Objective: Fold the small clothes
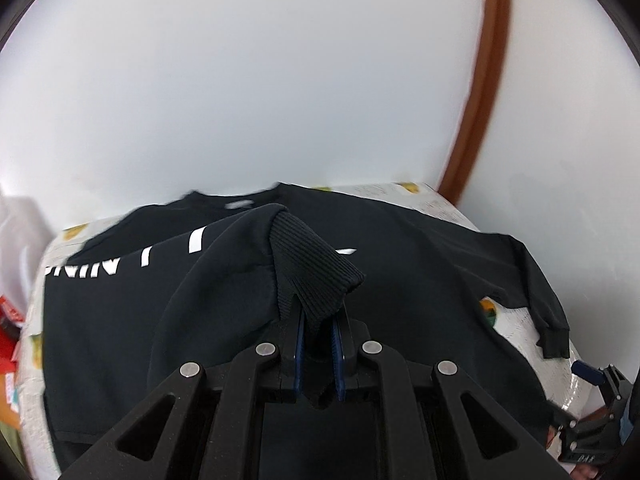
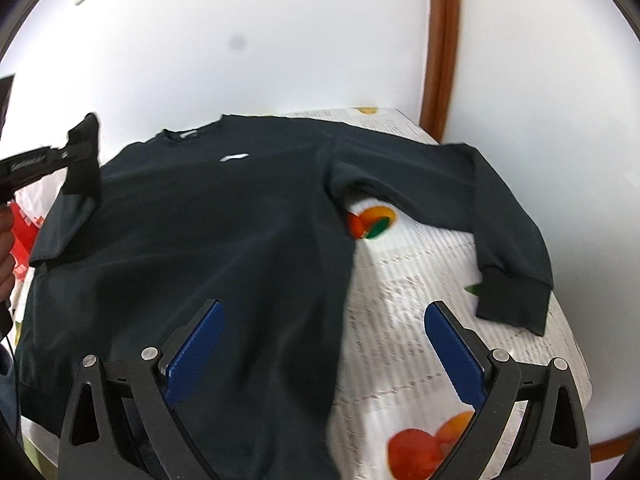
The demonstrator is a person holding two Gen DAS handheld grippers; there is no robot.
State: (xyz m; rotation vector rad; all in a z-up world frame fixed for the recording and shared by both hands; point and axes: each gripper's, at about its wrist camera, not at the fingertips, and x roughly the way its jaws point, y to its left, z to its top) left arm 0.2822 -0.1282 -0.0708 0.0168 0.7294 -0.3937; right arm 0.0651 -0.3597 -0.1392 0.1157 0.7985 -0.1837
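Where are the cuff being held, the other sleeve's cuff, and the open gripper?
held cuff (image 1: 320,268): left wrist view, ribbed fabric.
free cuff (image 2: 514,300): right wrist view, its middle.
right gripper (image 2: 324,344): right wrist view, between fingertips.

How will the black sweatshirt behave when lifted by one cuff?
Probably floppy: the sleeve drapes limply from the cuff pinched in the left tool. The body would likely trail and drag. The ribbed cuff probably grips well.

white lettering (image 1: 132,260): part-covered by sleeve (image 1: 224,272) | sweatshirt (image 2: 200,240) hem: cut off
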